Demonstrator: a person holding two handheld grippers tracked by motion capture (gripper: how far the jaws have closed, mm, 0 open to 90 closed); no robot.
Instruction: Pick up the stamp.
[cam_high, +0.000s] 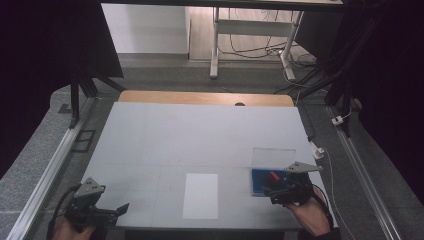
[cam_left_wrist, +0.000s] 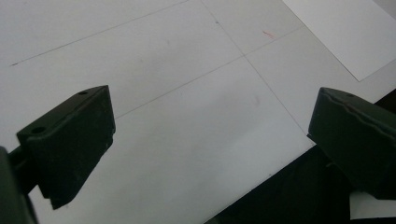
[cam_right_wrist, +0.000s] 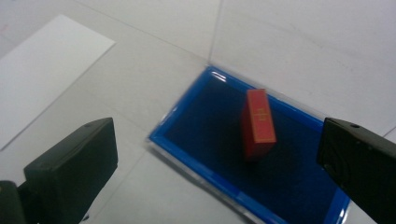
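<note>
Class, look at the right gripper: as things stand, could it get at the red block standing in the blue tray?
Probably yes. The right gripper has its jaws wide open just short of the red block, which stands upright in the blue tray. The clear lid is swung up behind, so nothing lies between.

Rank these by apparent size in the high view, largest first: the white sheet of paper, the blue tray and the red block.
1. White sheet of paper, clearly the largest.
2. Blue tray, though the right claw covers part of it.
3. Red block, a small patch inside the tray.
</note>
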